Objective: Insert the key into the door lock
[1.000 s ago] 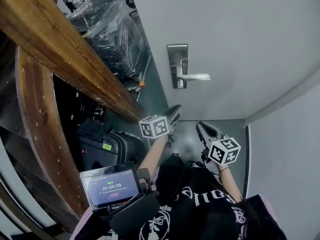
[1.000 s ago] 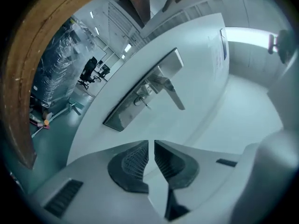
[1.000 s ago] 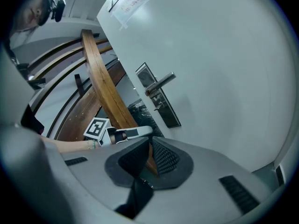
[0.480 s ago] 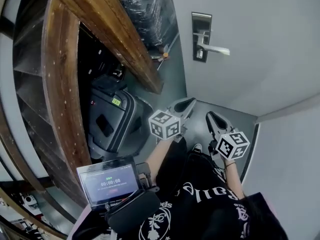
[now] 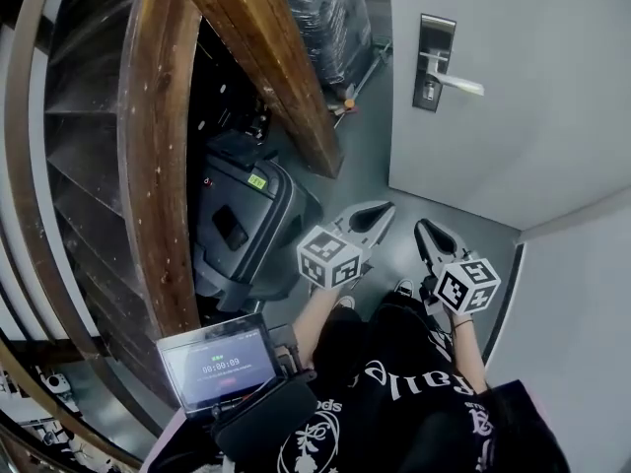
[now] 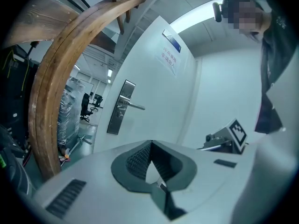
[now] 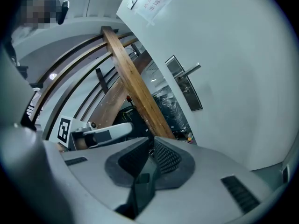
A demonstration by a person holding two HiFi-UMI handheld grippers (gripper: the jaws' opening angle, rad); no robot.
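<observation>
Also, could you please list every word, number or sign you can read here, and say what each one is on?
"00:00:09": timer on the screen; the smaller lines under it are too small to read.
Door sign: blue header and reddish print, too blurred to read.
Shirt: white gothic lettering, not legible at this angle.
Green sticker on the black case: too small to read.

Brushed metal lock plate (image 5: 435,42), smooth matt door (image 5: 552,116), varnished wooden beam (image 5: 266,57), glossy plastic wrap (image 5: 330,18)
</observation>
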